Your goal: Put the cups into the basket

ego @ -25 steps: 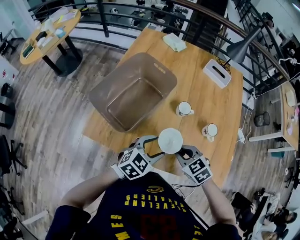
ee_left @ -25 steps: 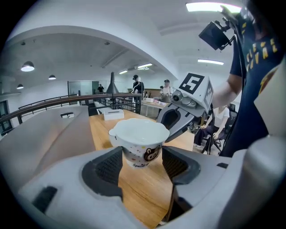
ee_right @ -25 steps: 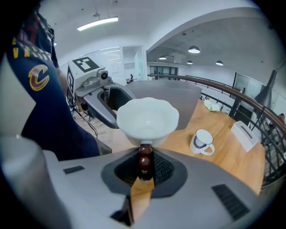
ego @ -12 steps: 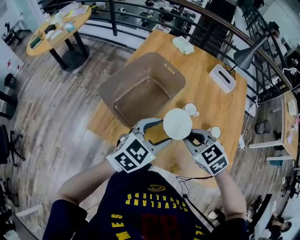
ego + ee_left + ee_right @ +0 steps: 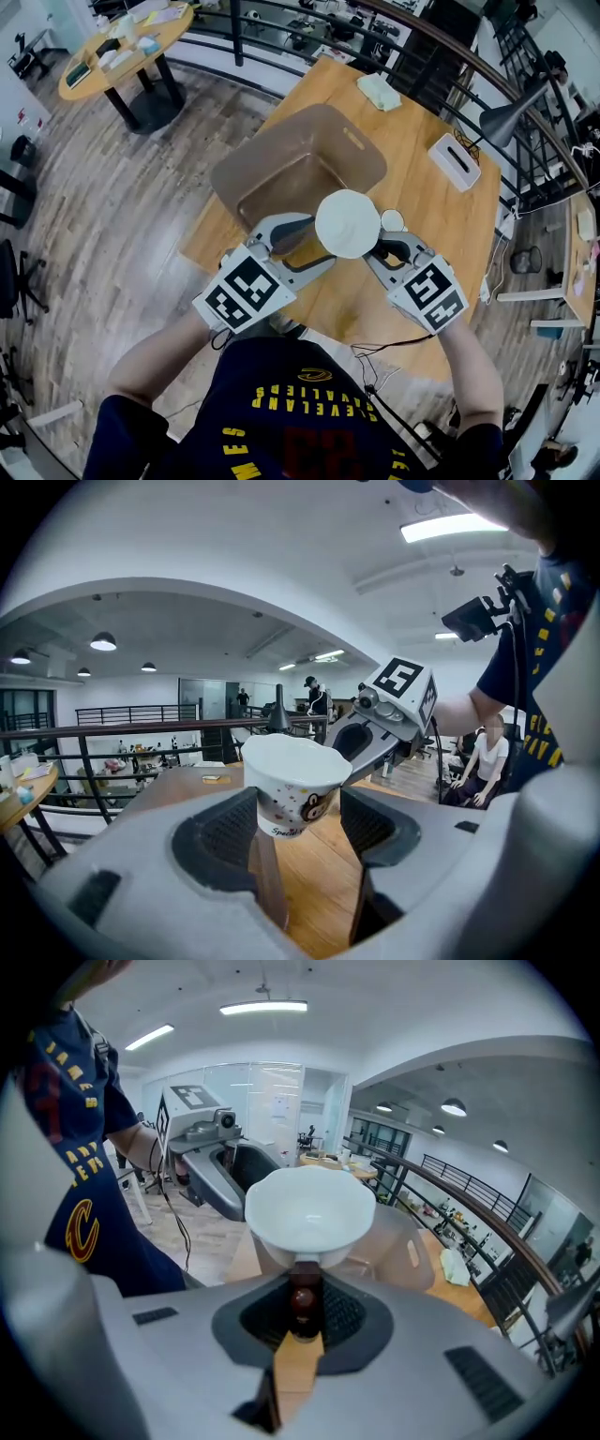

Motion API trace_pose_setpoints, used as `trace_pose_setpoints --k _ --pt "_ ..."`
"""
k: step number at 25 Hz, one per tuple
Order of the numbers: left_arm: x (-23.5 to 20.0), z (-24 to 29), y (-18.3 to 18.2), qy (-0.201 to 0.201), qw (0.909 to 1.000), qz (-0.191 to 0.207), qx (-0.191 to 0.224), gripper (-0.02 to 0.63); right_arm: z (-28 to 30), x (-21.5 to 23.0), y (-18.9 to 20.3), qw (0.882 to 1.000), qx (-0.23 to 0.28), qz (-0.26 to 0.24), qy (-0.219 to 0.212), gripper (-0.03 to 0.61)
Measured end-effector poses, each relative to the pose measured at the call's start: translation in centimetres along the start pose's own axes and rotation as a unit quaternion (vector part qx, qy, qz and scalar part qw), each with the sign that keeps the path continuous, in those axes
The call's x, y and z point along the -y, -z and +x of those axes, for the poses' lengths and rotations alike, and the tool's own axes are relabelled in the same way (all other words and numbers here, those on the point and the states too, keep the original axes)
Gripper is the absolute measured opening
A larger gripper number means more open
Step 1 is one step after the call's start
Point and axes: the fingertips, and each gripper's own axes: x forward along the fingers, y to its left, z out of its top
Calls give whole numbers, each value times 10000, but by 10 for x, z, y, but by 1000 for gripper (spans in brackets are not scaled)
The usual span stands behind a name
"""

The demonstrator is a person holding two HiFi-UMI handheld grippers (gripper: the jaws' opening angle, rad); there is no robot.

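Observation:
A white cup (image 5: 348,223) with a cartoon print and a brown handle hangs in the air over the near corner of the brown plastic basket (image 5: 272,157). My right gripper (image 5: 380,251) is shut on the cup's handle; in the right gripper view the cup (image 5: 309,1218) stands above the pinched pads. My left gripper (image 5: 319,239) is open, and in the left gripper view the cup's (image 5: 292,780) lower body sits between its fingertips with a gap on the right side. A second white cup (image 5: 393,220) stands on the table (image 5: 422,309) just behind the held one.
A white tissue box (image 5: 455,161), a folded cloth (image 5: 378,91) and a grey desk lamp (image 5: 511,117) sit at the table's far side. A railing runs behind the table. A round table (image 5: 122,47) with small items stands at the far left.
Both grippers have carried the cup up and forward, from above the table's near edge to the basket's near corner. The grip on the handle is the same.

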Motion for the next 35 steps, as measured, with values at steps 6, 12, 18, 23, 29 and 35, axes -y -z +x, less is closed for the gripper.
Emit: trace_pose_setpoints --k 6,12,18,23,29,35 --pt "-39 -21 -5 -234 9997 -25 24 267 25 13 -37 9997 24 -223 -86 40" --pt "-70 -32 0 -305 9995 -76 -17 267 50 22 -58 9992 -29 -356 -199 40" --pt "-100 -38 10 -351 9992 -189 -62 267 77 31 -72 9989 -96 -363 -282 40" --pt "-120 -39 19 -333 9990 -279 -130 267 97 39 -79 9981 -157 -455 -388 40" --pt "-143 -39 33 -339 9984 -386 -233 267 123 49 -84 9967 -173 -577 -547 40" --pt "-159 -39 55 -291 9976 -378 -496 267 149 53 -83 9937 -267 -762 -780 40"
